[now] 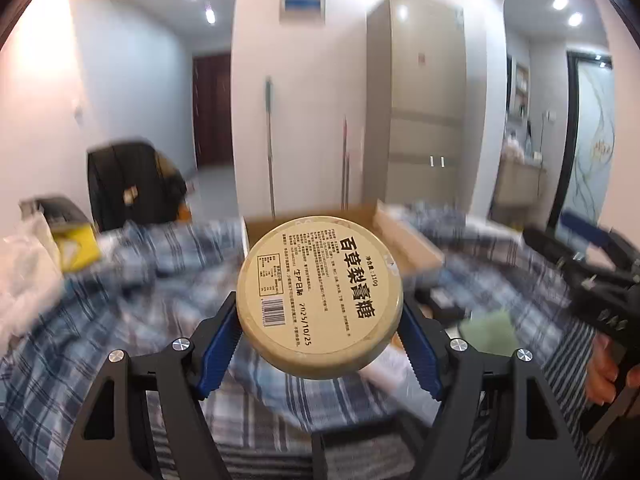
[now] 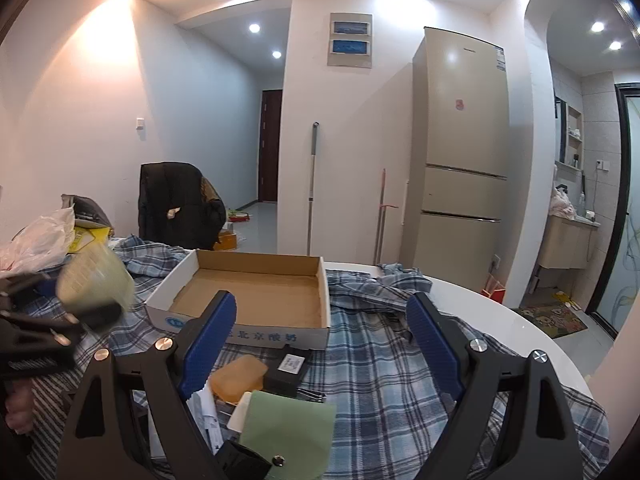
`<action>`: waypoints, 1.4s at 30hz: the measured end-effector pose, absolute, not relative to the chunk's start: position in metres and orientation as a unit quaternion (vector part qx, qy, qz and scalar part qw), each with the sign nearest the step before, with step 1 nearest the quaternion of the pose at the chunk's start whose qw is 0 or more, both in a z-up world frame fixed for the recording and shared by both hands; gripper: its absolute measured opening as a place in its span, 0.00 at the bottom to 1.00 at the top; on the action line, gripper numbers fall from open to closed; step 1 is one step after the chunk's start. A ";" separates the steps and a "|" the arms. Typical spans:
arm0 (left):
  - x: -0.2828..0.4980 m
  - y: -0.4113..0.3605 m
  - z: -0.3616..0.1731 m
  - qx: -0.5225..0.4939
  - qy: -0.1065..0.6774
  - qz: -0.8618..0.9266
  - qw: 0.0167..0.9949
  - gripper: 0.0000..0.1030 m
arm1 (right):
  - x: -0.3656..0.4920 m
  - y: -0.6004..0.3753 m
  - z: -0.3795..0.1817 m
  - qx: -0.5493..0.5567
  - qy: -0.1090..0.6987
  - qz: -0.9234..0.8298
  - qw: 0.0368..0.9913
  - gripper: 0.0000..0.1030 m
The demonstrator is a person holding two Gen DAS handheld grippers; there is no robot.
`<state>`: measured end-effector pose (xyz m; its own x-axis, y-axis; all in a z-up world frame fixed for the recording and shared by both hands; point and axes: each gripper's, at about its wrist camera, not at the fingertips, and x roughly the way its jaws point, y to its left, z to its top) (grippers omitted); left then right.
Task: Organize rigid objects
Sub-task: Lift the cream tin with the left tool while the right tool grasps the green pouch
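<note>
The left gripper [image 1: 320, 322] is clamped on a round tin [image 1: 319, 297], its blue pads [image 1: 218, 350] pressing against the tin's rim on both sides. The tin is held up off the table with its flat labelled face turned toward the camera, showing printed black text, a barcode and a date. In the right wrist view the same tin [image 2: 96, 280] appears as a blurred pale shape at the left edge, in the air beside the cardboard box [image 2: 244, 300] and not touching it.

The right gripper [image 2: 320, 344] stands wide apart with nothing between its fingers, hovering above the plaid cloth [image 2: 380, 364] that covers the white table [image 2: 520, 332]. The box is a shallow open tray with a brown inside, lying on the cloth just beyond the gripper.

In front of the box, near the right gripper's left finger, lie a small black box with a white label [image 2: 288, 368], an orange translucent block [image 2: 239, 376] touching it, and a green pouch with a snap button [image 2: 288, 436]. Some white papers [image 2: 208, 412] sit beside them, possibly leaflets; the view is too cramped to tell
</note>
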<state>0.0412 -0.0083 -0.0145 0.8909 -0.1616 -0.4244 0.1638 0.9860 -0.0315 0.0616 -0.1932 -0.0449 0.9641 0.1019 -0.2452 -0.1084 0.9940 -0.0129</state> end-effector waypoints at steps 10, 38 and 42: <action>0.026 0.011 -0.002 -0.032 0.140 -0.064 0.988 0.75 | 0.064 -0.205 -0.025 0.029 0.178 0.062 0.982 0.84; 0.026 0.026 -0.013 -0.061 0.152 -0.042 0.986 0.75 | 0.142 -0.173 -0.112 0.019 0.467 0.053 0.882 0.67; 0.023 0.024 -0.011 -0.052 0.146 -0.040 0.987 0.75 | 0.130 -0.176 -0.096 0.013 0.442 0.056 0.895 0.67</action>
<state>0.0232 0.0243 -0.0110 0.9543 -0.0942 -0.2837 0.0638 0.9914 -0.1144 0.1298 -0.1759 -0.0962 0.6034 0.1122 -0.7895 -0.0895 0.9933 0.0727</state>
